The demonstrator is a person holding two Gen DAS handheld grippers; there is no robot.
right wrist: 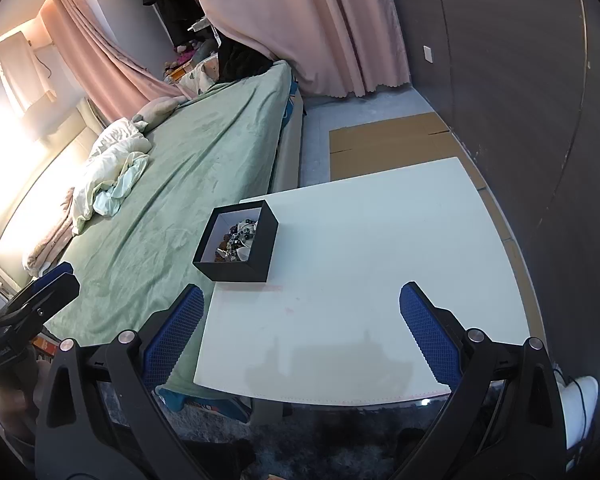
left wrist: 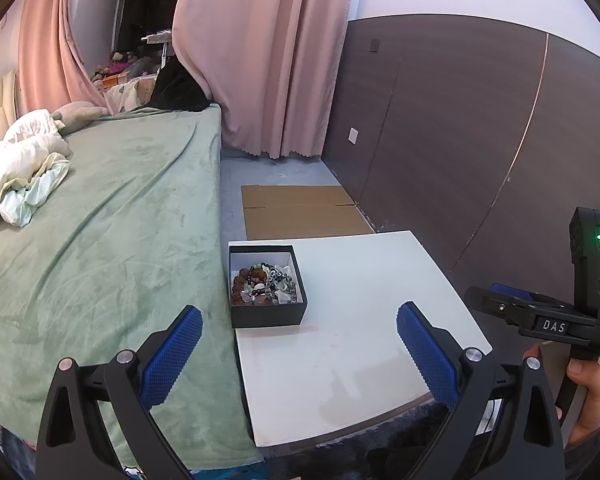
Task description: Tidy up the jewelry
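Observation:
A black open box with a white lining sits at the left edge of a white table. It holds a heap of beaded jewelry in brown, green, black and white. My left gripper is open and empty, above the table's near part, short of the box. The right wrist view shows the same box and jewelry on the table. My right gripper is open and empty, above the table's near edge, with the box ahead to its left.
A bed with a green blanket adjoins the table's left side. Flat cardboard lies on the floor beyond the table. A dark wall panel runs along the right. The other gripper shows at the left view's right edge.

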